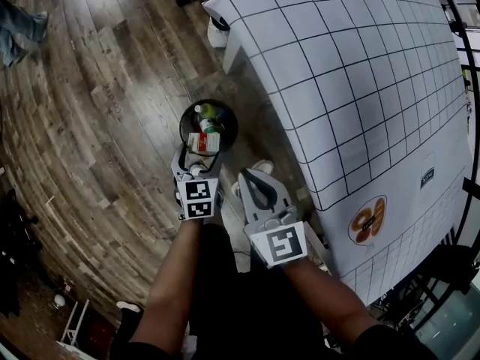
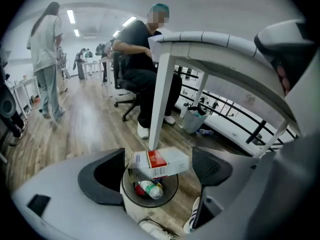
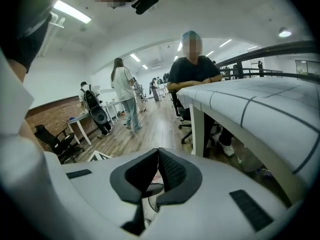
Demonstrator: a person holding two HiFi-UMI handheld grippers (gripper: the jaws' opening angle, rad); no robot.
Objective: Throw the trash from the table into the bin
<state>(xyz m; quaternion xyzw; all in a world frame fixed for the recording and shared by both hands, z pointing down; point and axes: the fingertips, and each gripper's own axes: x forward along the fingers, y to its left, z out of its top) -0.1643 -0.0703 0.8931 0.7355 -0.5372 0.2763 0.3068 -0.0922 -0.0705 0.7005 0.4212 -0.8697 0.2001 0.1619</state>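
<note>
A black round bin (image 1: 208, 124) stands on the wooden floor beside the table's corner, with a bottle (image 2: 151, 189) and other trash inside. My left gripper (image 1: 199, 163) hangs just above the bin's near rim, shut on a white carton with a red patch (image 1: 203, 142). In the left gripper view the carton (image 2: 161, 163) spans the gap between the two wide-set pads (image 2: 107, 176), right over the bin (image 2: 150, 191). My right gripper (image 1: 252, 177) is beside it to the right, shut and empty, and its pads (image 3: 170, 171) meet in the right gripper view.
The table (image 1: 360, 88) with a white gridded cover fills the right; a round brown-and-white item (image 1: 367, 220) lies on it. A white table leg (image 2: 159, 104) rises behind the bin. A seated person (image 2: 140, 59) and a walking person (image 2: 46, 59) are farther off. My shoe (image 1: 262, 167) is near the bin.
</note>
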